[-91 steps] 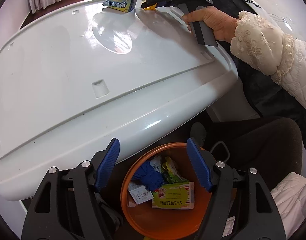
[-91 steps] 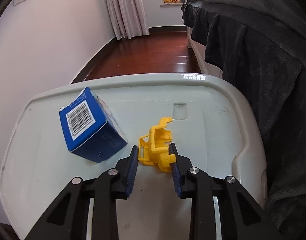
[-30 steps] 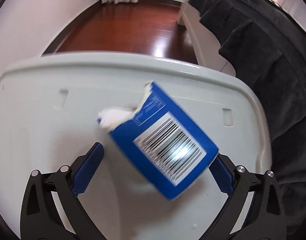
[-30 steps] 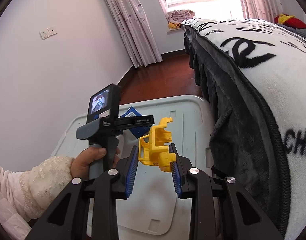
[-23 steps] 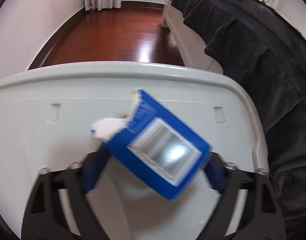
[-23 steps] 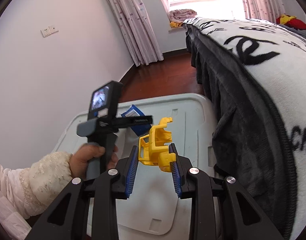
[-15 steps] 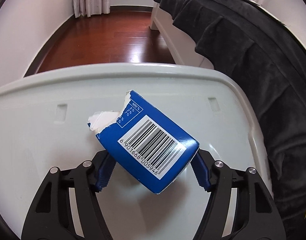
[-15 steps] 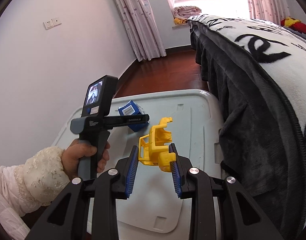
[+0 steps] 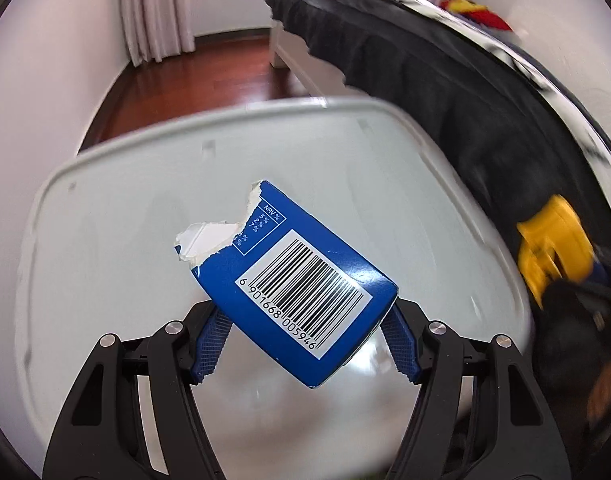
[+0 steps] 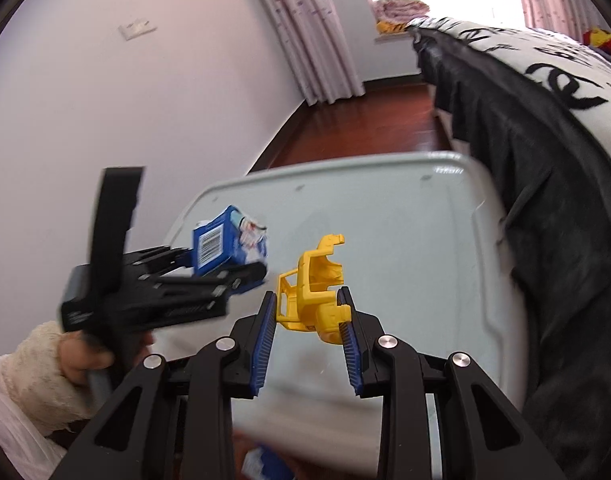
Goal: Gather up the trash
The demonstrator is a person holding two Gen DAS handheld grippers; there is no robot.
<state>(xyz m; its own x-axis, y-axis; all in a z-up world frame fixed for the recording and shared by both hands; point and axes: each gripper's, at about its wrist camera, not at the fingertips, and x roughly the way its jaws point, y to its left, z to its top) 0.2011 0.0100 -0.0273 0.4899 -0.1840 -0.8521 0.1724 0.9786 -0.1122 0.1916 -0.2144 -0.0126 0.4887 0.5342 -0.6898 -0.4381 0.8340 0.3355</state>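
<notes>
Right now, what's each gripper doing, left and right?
Left gripper: closed on the torn blue carton, lifted above the white lid.
Right gripper: closed on the yellow plastic piece.

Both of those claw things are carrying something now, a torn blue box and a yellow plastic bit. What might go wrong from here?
The blue box sits tilted, pinched near one end by the left gripper, so it might twist and slip out.

The yellow plastic piece is irregular and only its lower part sits between the right gripper fingers; it might pop free.

The two grippers are close together above the white lid, so they may bump.
</notes>
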